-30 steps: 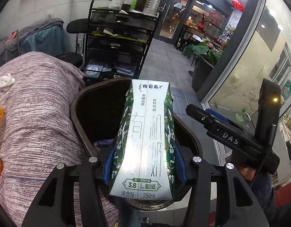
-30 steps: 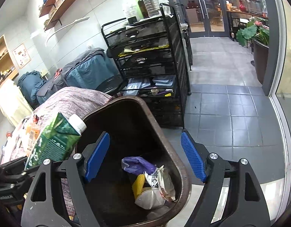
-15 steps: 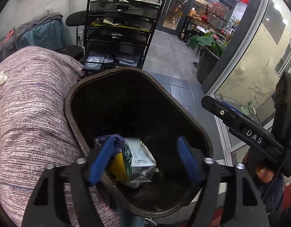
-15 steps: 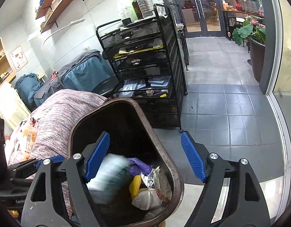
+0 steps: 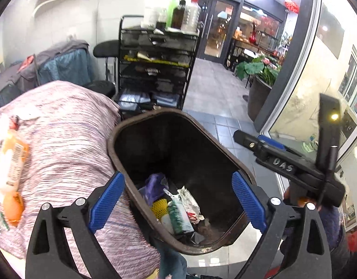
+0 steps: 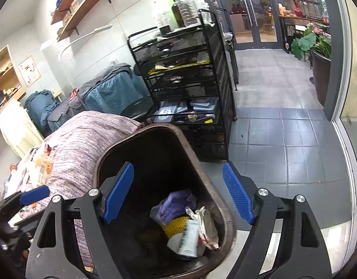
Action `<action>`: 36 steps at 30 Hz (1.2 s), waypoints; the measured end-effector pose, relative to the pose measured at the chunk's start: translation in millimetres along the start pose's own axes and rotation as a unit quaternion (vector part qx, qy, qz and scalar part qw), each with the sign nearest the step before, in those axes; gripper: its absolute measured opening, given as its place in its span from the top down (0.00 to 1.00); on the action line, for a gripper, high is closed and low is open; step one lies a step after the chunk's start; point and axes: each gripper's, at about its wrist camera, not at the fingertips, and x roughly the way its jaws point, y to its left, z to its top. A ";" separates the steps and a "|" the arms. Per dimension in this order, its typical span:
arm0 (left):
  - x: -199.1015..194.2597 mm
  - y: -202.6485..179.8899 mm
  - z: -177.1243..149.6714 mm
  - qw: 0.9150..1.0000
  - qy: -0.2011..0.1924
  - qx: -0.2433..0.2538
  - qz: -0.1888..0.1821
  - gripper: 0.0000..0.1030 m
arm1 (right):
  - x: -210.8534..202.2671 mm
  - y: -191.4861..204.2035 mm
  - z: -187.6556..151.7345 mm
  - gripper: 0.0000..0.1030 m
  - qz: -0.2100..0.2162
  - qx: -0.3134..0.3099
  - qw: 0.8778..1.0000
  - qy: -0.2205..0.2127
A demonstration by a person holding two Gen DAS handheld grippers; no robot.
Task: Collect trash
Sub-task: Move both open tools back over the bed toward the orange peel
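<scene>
Trash sits at the bottom of the dark brown bin, which stands just beside a table draped in a pink-and-white striped cloth. Behind the bin rises a black wire rack with bottles on its top shelf, and beyond that a grey tiled floor runs toward glass doors. A blue-grey bag leans against the wall to the left of the rack.

On the cloth lies an orange snack packet, apart from the bin.

The left gripper hovers over the near rim of the bin with its blue pads spread wide and nothing between them. The right gripper is likewise over the bin, its jaws spread wide and holding nothing.

Inside the bin, a green-and-white milk carton lies on its side on the pile, touching a yellow mesh piece and a crumpled white wrapper. A purple plastic bag lies just behind them, against the bin wall.
</scene>
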 end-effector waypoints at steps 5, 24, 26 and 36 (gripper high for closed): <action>-21.4 7.7 -2.0 0.999 -0.031 0.002 0.032 0.07 | -0.6 18.2 -1.6 0.22 0.026 -0.015 1.000 -0.001; -111.2 95.6 -31.8 0.979 -0.098 -0.076 0.162 0.06 | 7.9 133.2 -11.5 0.16 0.176 -0.085 0.980 0.031; -118.4 106.2 -38.3 0.975 -0.095 -0.087 0.179 0.06 | 10.5 148.4 -13.8 0.16 0.195 -0.093 0.976 0.041; -164.5 182.8 -89.3 0.948 -0.080 -0.179 0.251 0.06 | 16.9 227.3 -32.3 0.16 0.245 -0.154 0.953 0.087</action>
